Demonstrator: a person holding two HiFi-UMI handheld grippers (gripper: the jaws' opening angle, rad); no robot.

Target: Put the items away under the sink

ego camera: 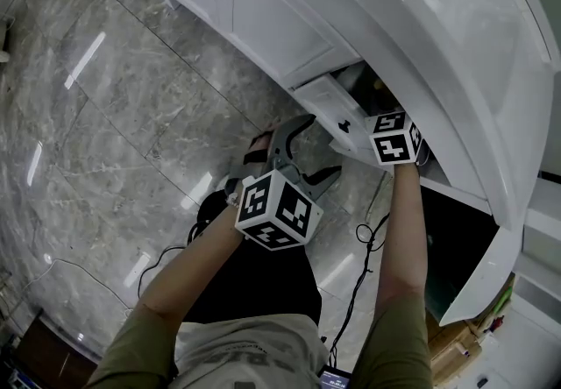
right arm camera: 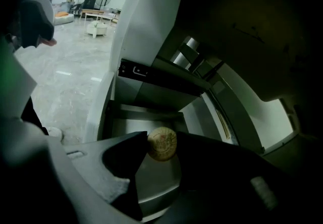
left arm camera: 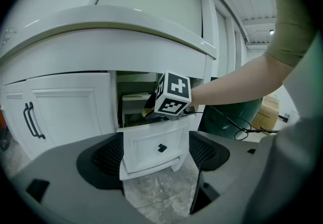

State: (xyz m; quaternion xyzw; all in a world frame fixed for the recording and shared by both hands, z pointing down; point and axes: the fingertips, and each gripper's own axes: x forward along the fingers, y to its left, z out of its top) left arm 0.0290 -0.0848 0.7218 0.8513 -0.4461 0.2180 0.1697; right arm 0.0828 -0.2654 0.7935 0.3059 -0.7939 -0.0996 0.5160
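Tan object [right arm camera: 162, 143], hidden from head view, sits clamped in right gripper [right arm camera: 160, 147]; left gripper [left arm camera: 157, 151] gapes empty.

In the head view, the jaws of the right tool [ego camera: 395, 138] are hidden inside the drawer [ego camera: 325, 103]. Print on the round item [right arm camera: 162, 143] is too dim to read.

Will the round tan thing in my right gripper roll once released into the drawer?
The round tan thing may well roll: its outline is circular and the drawer floor looks smooth. It seems stiff, keeping shape between the fingers.
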